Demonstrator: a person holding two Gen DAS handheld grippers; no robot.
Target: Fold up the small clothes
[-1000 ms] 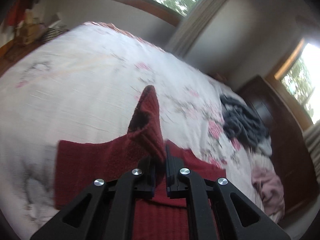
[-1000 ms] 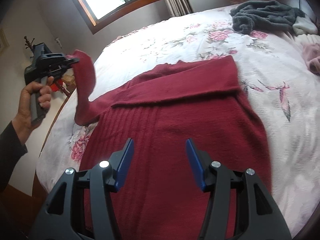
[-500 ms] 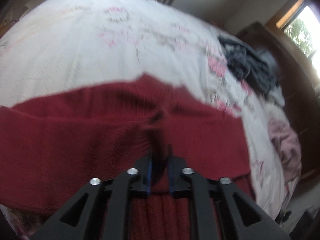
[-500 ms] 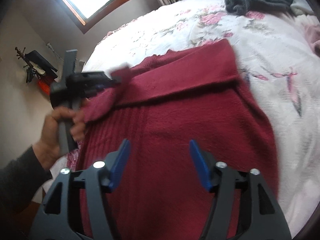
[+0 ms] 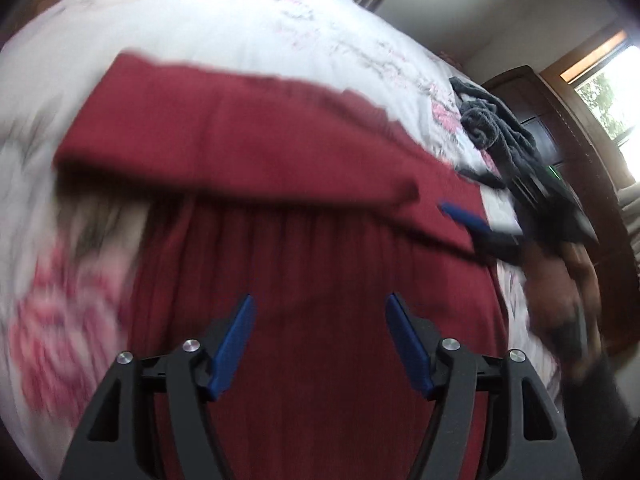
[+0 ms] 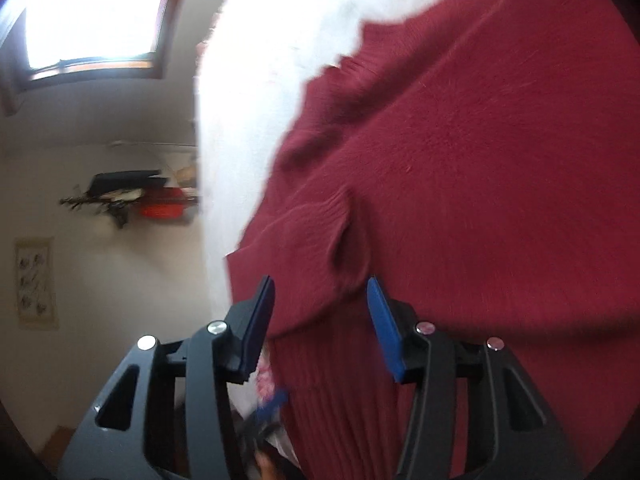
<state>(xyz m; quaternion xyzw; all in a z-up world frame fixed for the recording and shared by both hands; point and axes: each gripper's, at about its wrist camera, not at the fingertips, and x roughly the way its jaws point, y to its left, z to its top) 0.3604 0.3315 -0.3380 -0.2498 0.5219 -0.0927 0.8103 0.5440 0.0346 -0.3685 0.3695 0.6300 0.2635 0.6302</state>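
Sweater, the dark red one, lies flat on the bed with both sleeves folded across its chest, and the grey pile of clothes sits well beyond its far shoulder. Your left gripper hangs over the ribbed body with jaws apart and empty; your right gripper has jaws apart around the sleeve cuff, not clamped. Close on the cuff's edge only, not on the layer under it, and keep the fold line straight.

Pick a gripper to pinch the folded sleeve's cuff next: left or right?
Right, probably. The right gripper is open with the sleeve cuff between its fingers. The left gripper is open over the sweater's flat body, away from the cuff.
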